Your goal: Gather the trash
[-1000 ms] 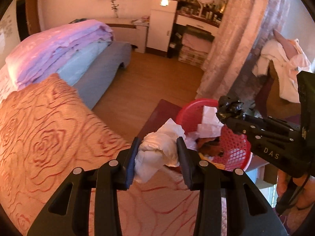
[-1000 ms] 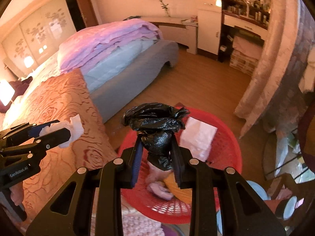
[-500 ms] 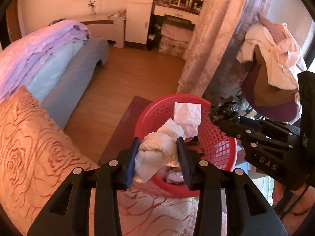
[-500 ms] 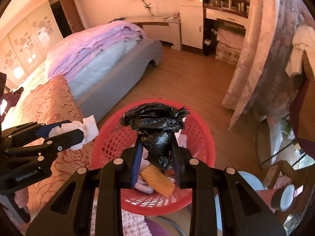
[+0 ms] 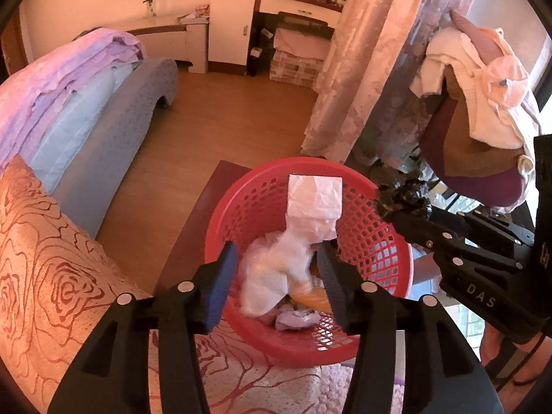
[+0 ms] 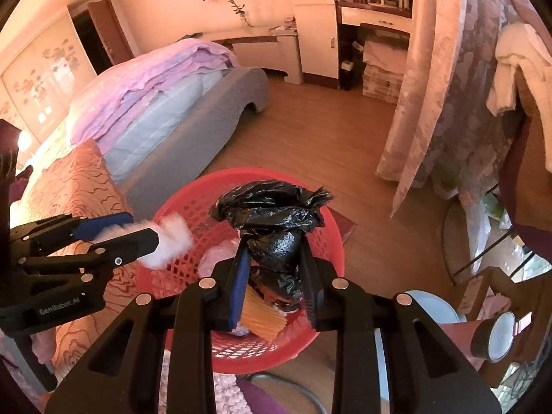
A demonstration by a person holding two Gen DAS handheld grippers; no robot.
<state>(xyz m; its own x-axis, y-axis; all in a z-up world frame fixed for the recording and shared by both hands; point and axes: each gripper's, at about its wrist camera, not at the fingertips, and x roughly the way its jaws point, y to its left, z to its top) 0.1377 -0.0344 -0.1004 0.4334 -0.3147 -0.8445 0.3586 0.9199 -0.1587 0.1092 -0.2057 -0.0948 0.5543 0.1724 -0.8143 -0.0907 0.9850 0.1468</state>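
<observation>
While the left tongs (image 5: 276,272) are opening above the red basket (image 5: 362,241), the white crumpled tissue (image 5: 272,276) is between their two fingers, blurred, and I cannot tell if the pads touch it; on the left side a gap is visible between the blue pad (image 5: 220,286) and the paper. In the right wrist view the same tissue (image 6: 170,238) sticks out from the tip of the left tongs (image 6: 145,233), over the left edge of the basket (image 6: 193,207).

The right tongs (image 6: 276,269) are closed on a black plastic bag (image 6: 276,214). Their pads press its lower neck from both sides, and the crumpled top of the bag spreads above the fingertips. This bag hangs over the inside of the basket. In the left wrist view the right tongs (image 5: 393,207) come in from the right with the black bag (image 5: 407,193) at the basket's right rim.

Inside the basket lie a flat white paper (image 5: 315,196) leaning on the far wall, an orange piece (image 6: 262,317) and a pale purple scrap (image 5: 296,321) at the bottom.

The basket stands on the wooden floor (image 5: 214,131), just beside the bed with the orange rose-pattern cover (image 5: 51,269). Behind it hangs a pink curtain (image 5: 365,51), and clothes (image 5: 483,86) are piled on a chair at the right.
</observation>
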